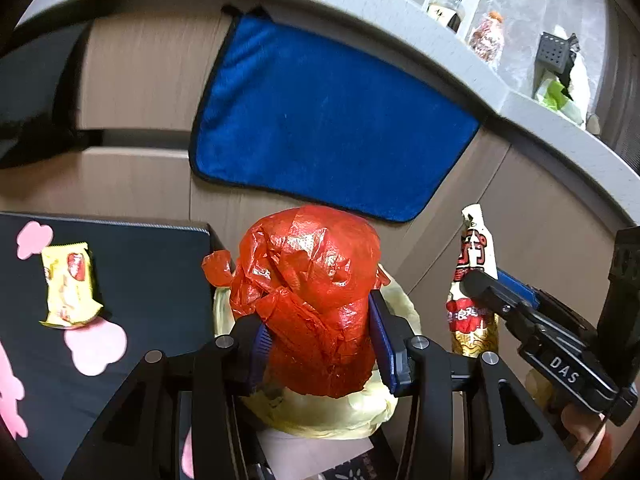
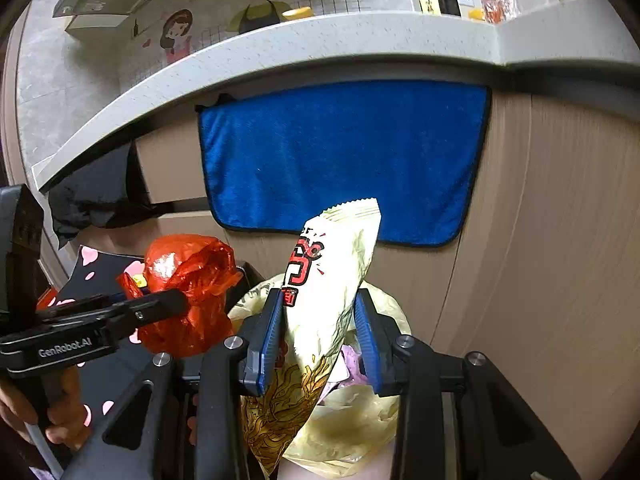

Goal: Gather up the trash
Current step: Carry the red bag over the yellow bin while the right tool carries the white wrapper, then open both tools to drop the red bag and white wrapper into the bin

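The left gripper point(image 1: 320, 344) is clamped on a crumpled red plastic bag point(image 1: 316, 300); the right gripper point(image 2: 320, 340) grips a cream-and-red snack wrapper point(image 2: 320, 300). Both hang above a yellowish bag-lined bin point(image 1: 320, 416). Ahead, a blue towel point(image 1: 320, 120) drapes beige cabinet fronts point(image 2: 560, 240) under a grey countertop point(image 2: 280, 48). Left lies a yellow wrapper point(image 1: 70, 284) on a black, pink-patterned surface point(image 1: 160, 280).

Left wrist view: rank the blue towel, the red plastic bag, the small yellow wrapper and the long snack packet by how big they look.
1. Blue towel, largest.
2. Red plastic bag, though it sits close to the camera.
3. Long snack packet, partly hidden by the right gripper.
4. Small yellow wrapper, smallest.
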